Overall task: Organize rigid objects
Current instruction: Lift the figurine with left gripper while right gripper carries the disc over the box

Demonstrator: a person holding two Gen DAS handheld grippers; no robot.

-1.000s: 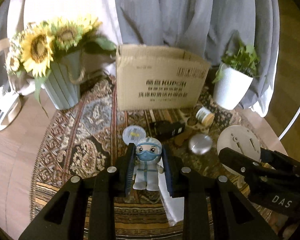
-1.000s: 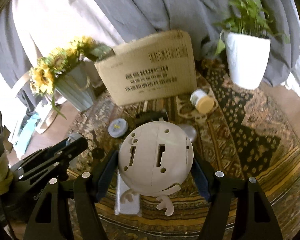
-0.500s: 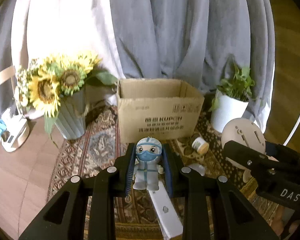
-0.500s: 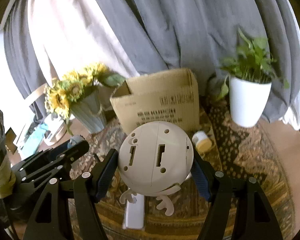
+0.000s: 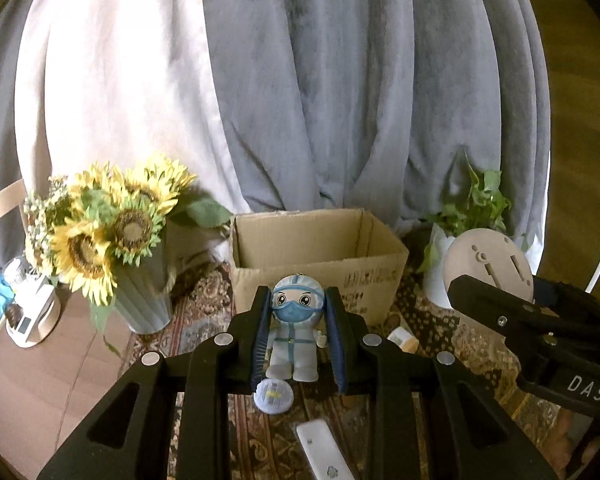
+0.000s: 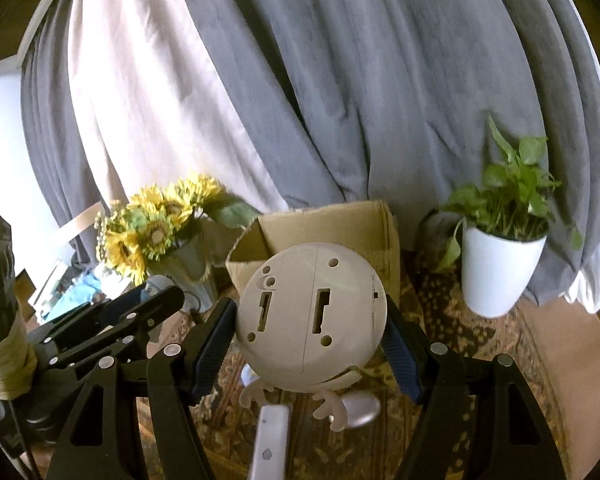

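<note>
With the left gripper (image 5: pixel 299 344) pinching the masked figurine (image 5: pixel 296 332) and the right gripper (image 6: pixel 311 344) clamping the round clock (image 6: pixel 311 312), the open cardboard box (image 5: pixel 316 268) lies at twelve o'clock from both.

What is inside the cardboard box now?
In the left wrist view the cardboard box is open and only bare inner walls show. Its front wall and the figurine cover its floor.

"DAS" on the right gripper (image 5: pixel 488 280)
</note>
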